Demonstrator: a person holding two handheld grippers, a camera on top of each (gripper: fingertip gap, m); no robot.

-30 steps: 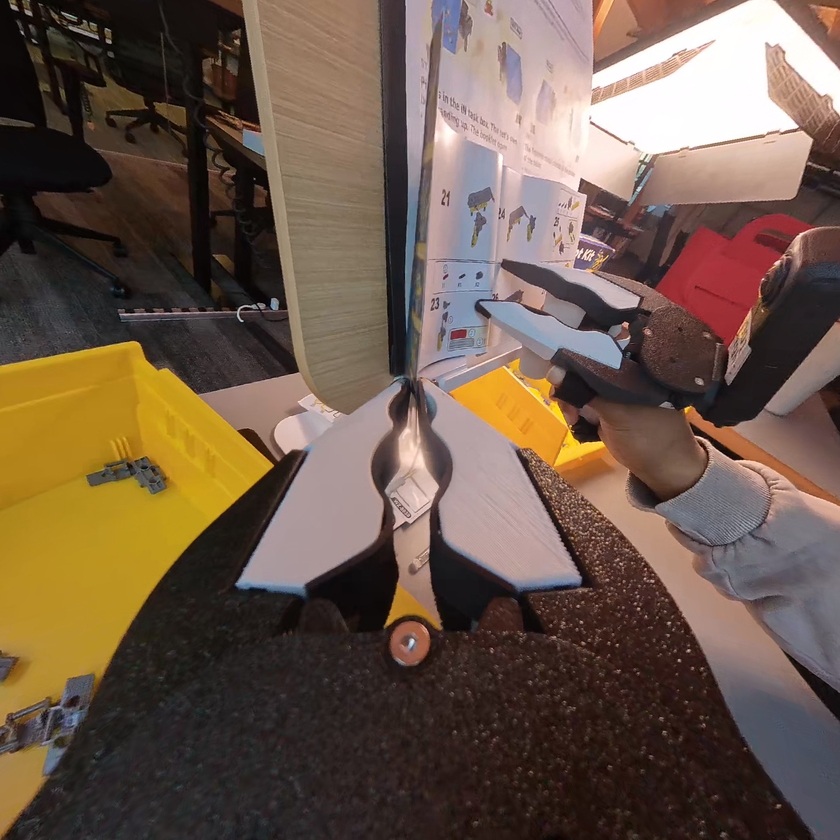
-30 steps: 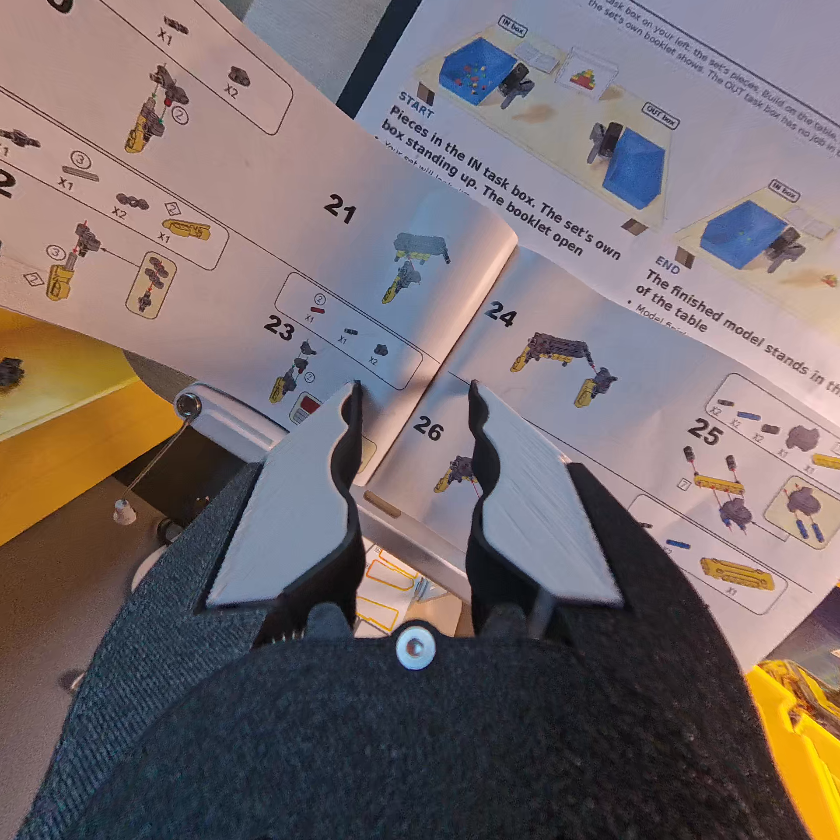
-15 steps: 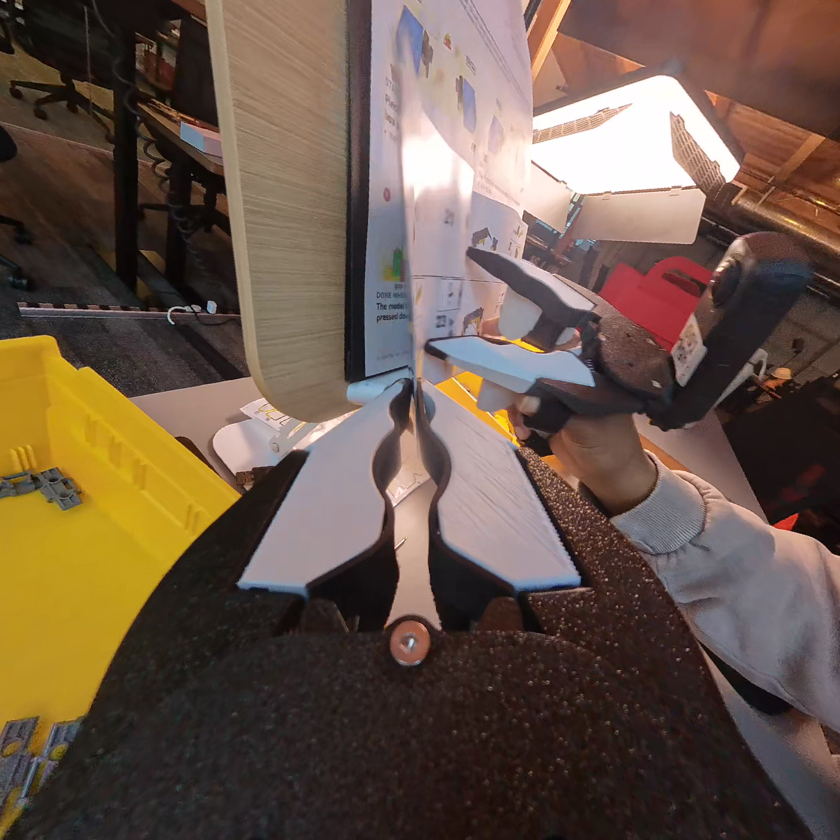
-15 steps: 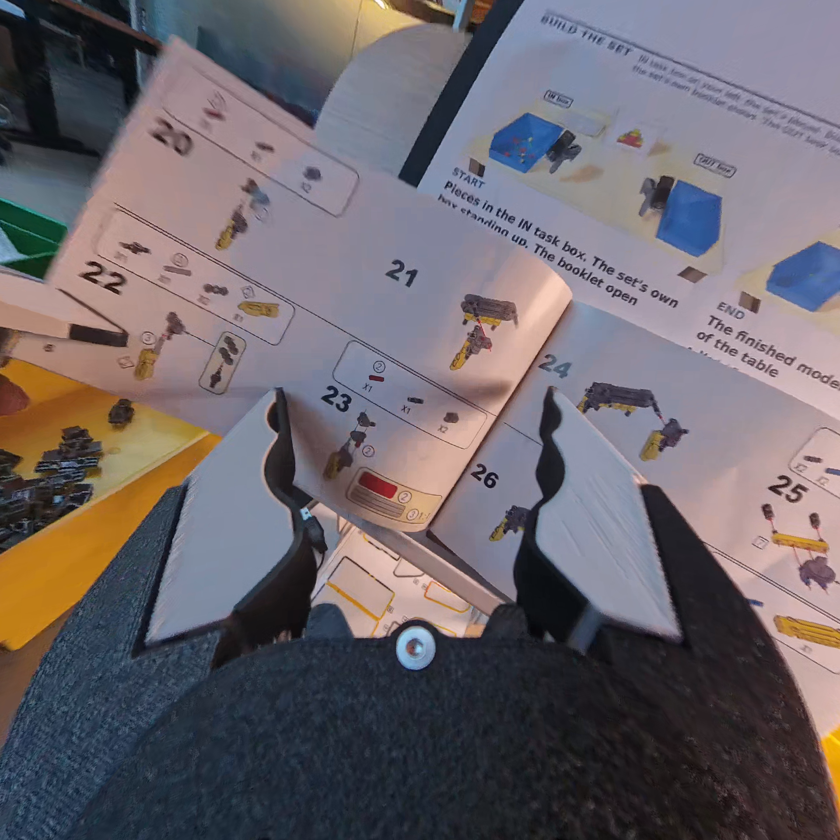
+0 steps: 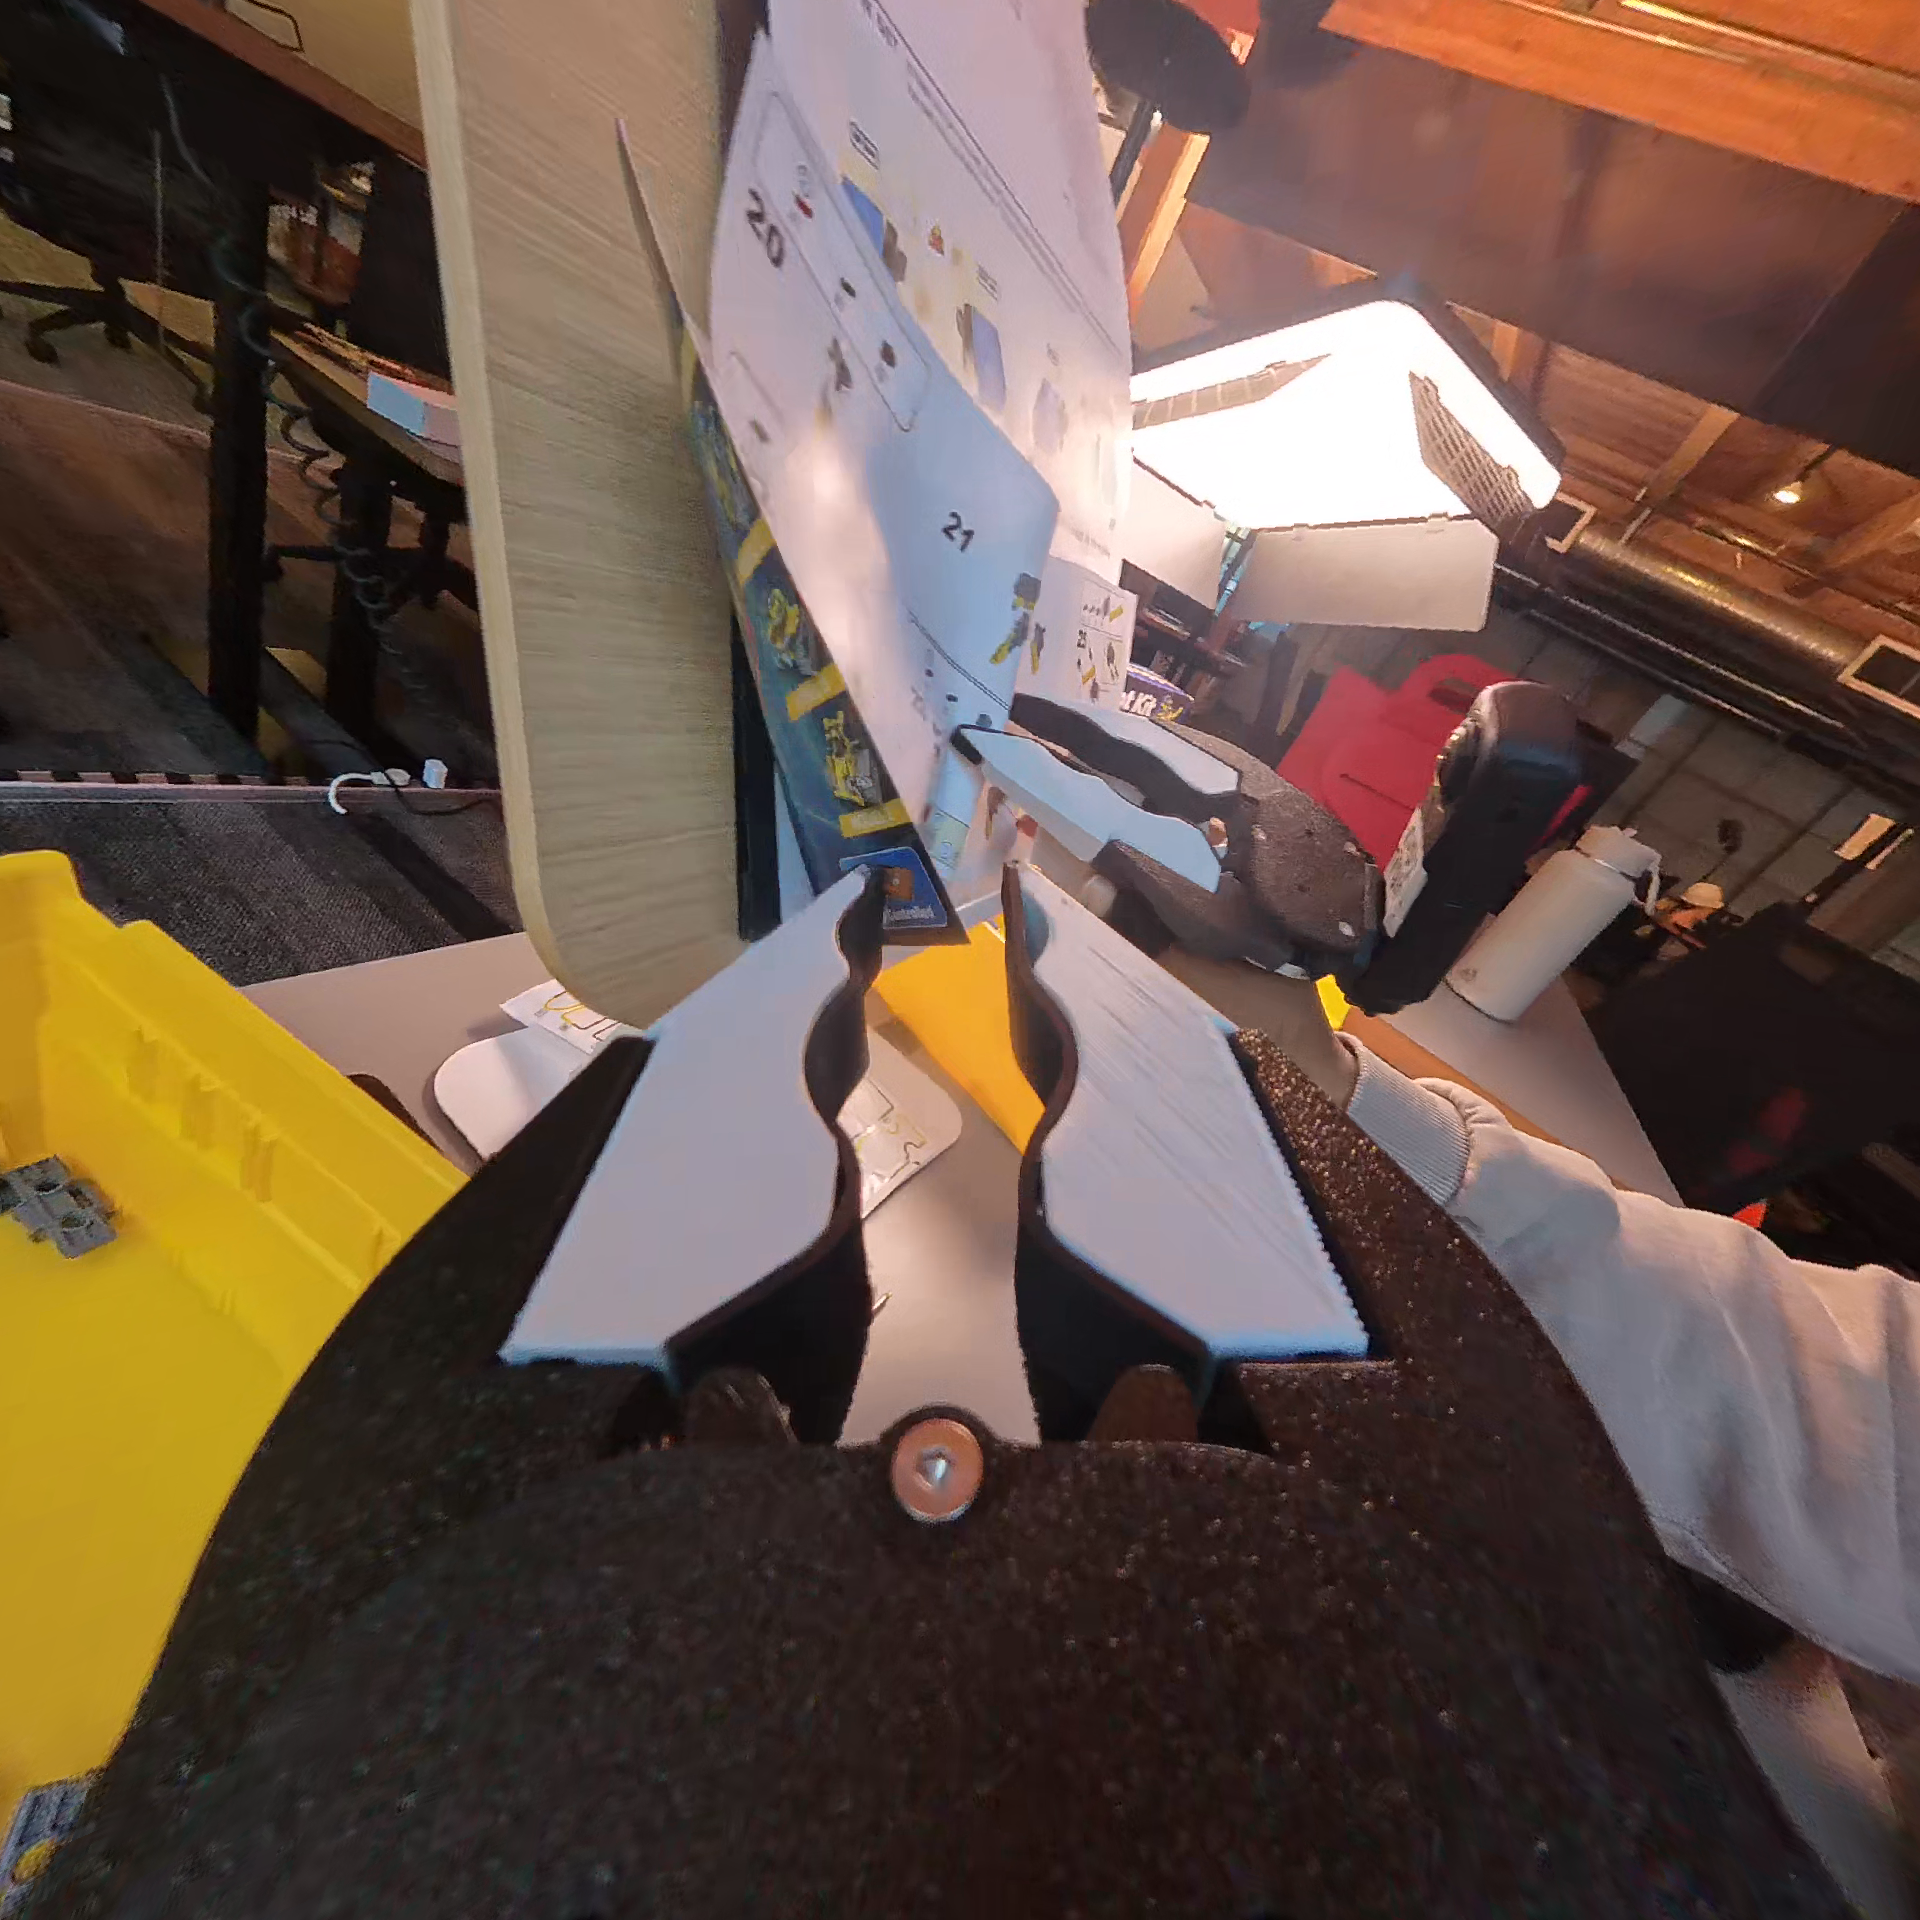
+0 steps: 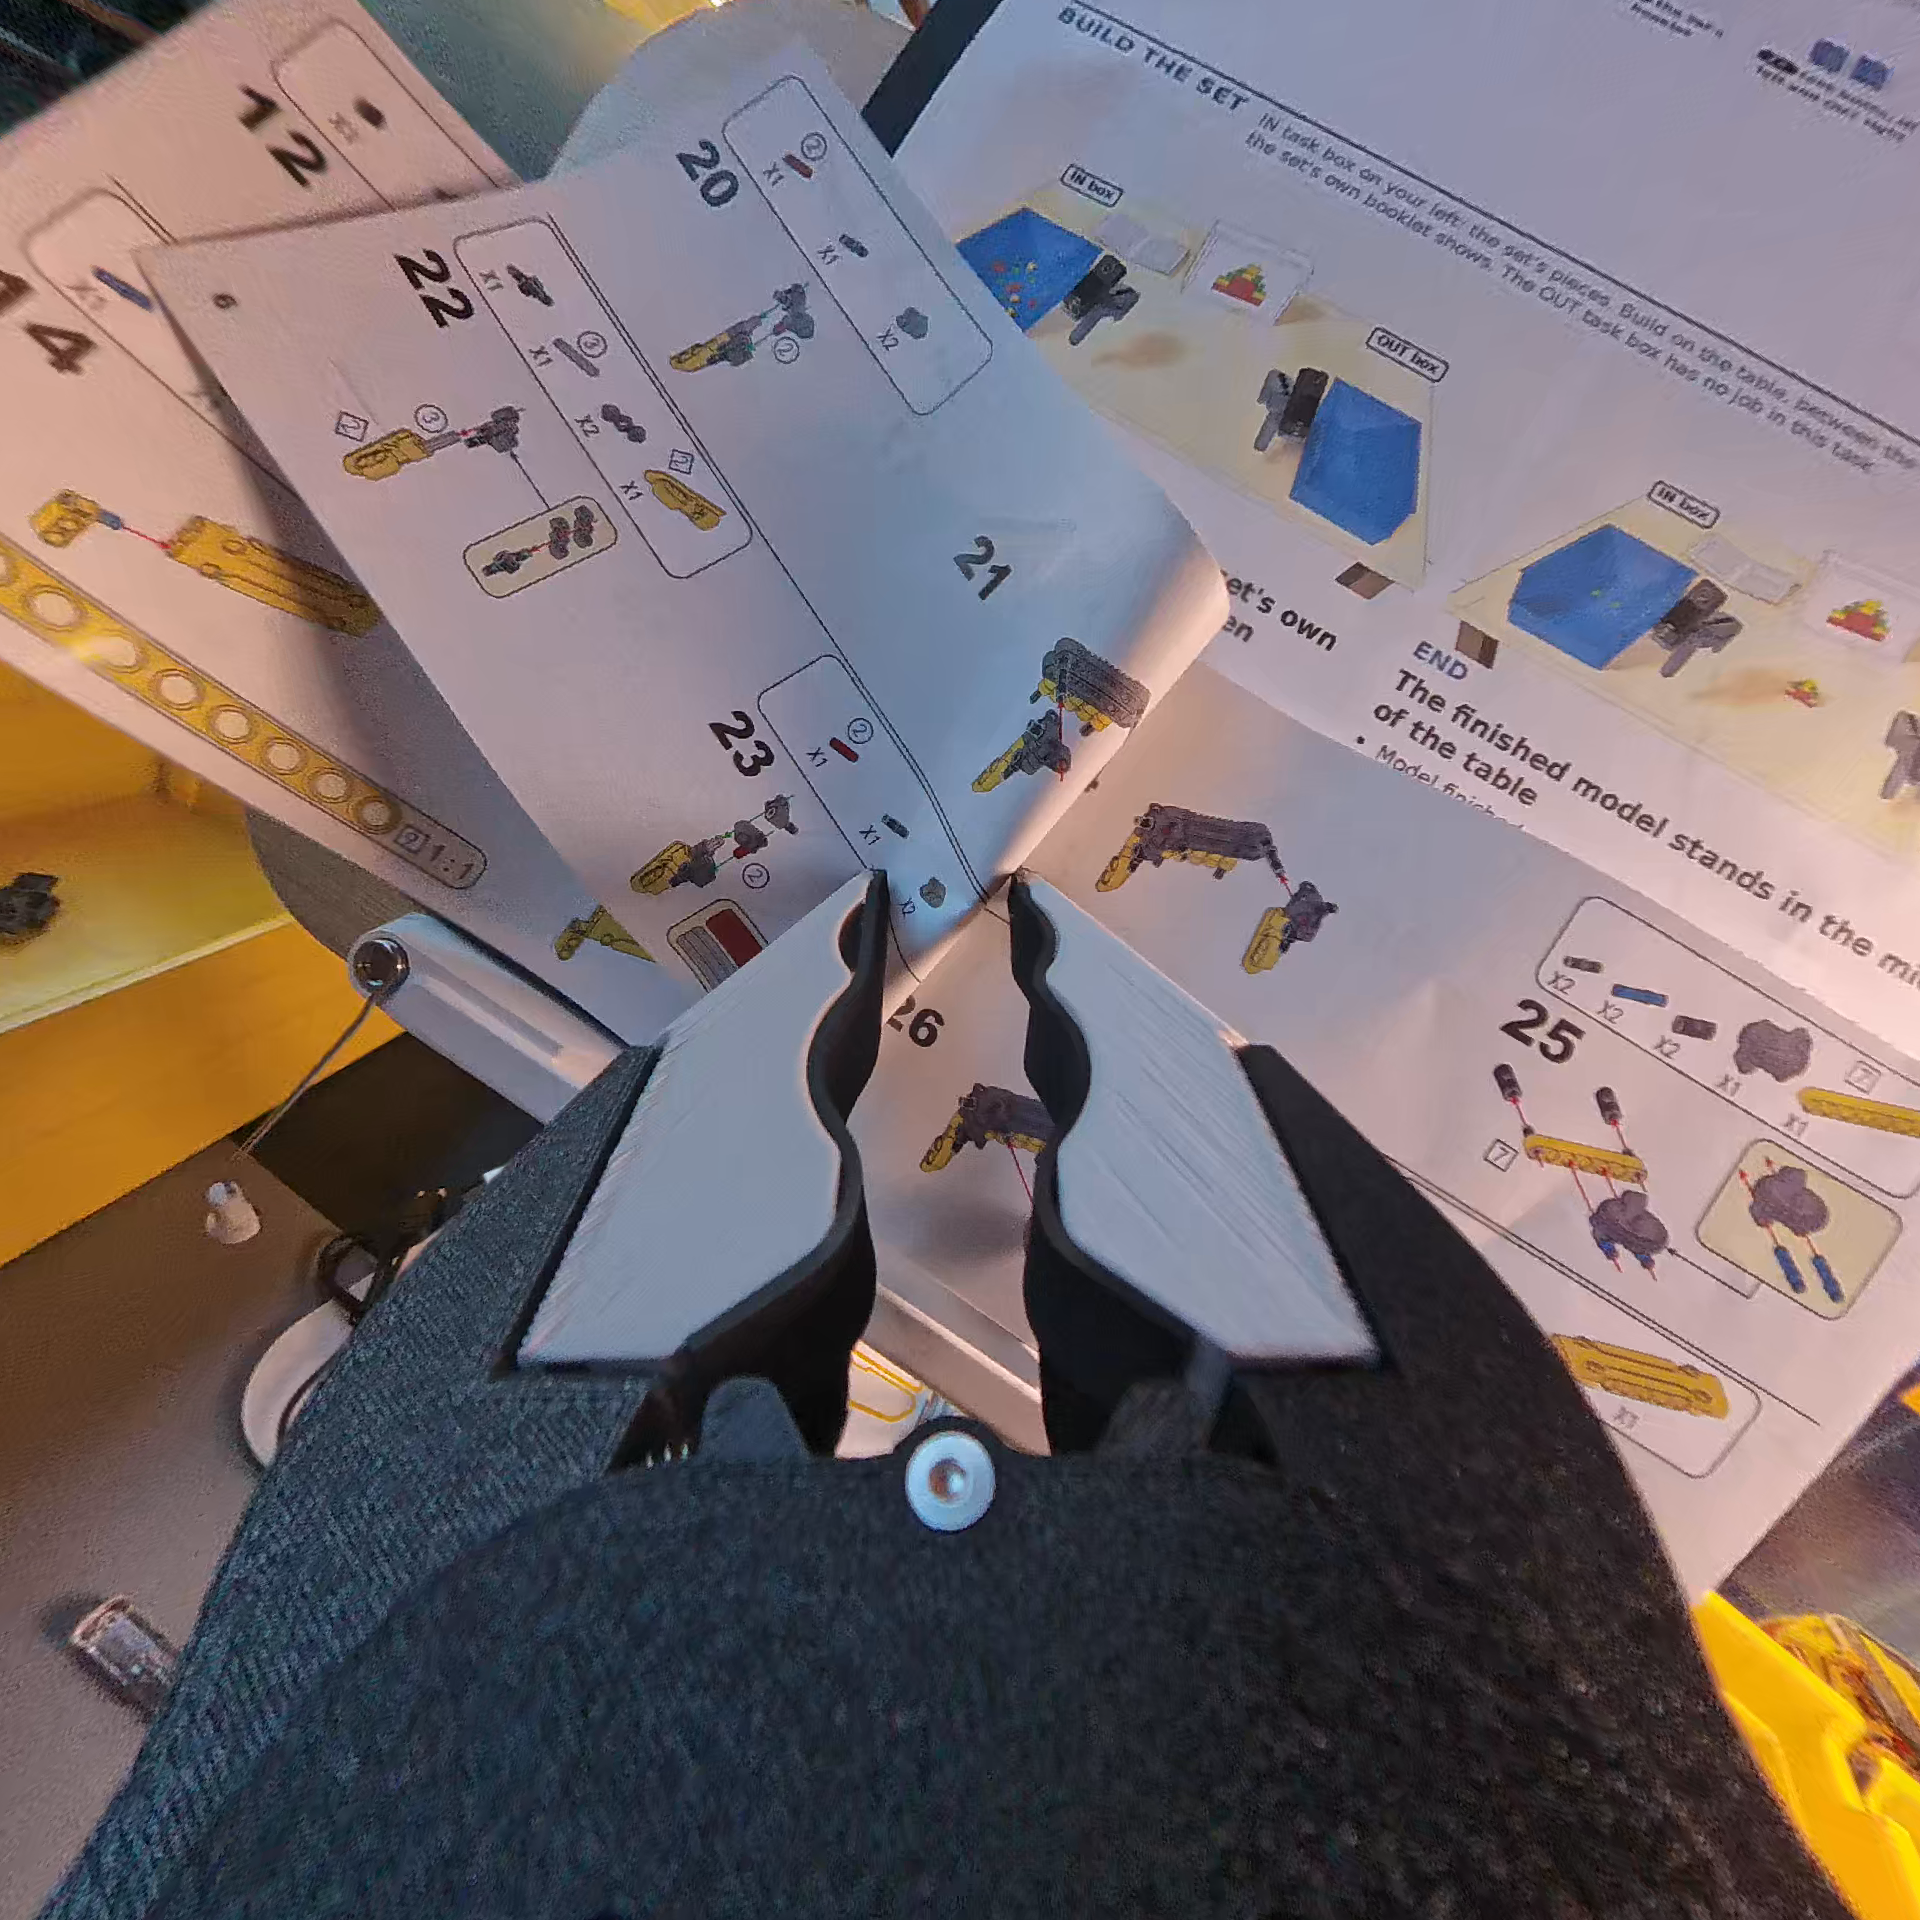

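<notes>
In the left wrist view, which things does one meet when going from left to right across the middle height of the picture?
Yellow bin → pale wooden board → open instruction booklet → right tongs → red case → white bottle.

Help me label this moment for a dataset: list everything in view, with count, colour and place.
booklet: one, white with yellow drawings, propped open against the board
loose page: one, white, curling away from the booklet
instruction sheet: one, white with blue pictures, behind the booklet
board: one, light wood, upright
yellow bin: one, left on the table
grey pieces: a few, inside that bin
bottle: one, white, far right
light panel: one, glowing white, upper right
table: one, grey
sleeve: one, pale, behind the right gripper
left gripper: black and white, open, by the booklet's lower corner
right gripper: black and white, open, page edge between its tips
</notes>
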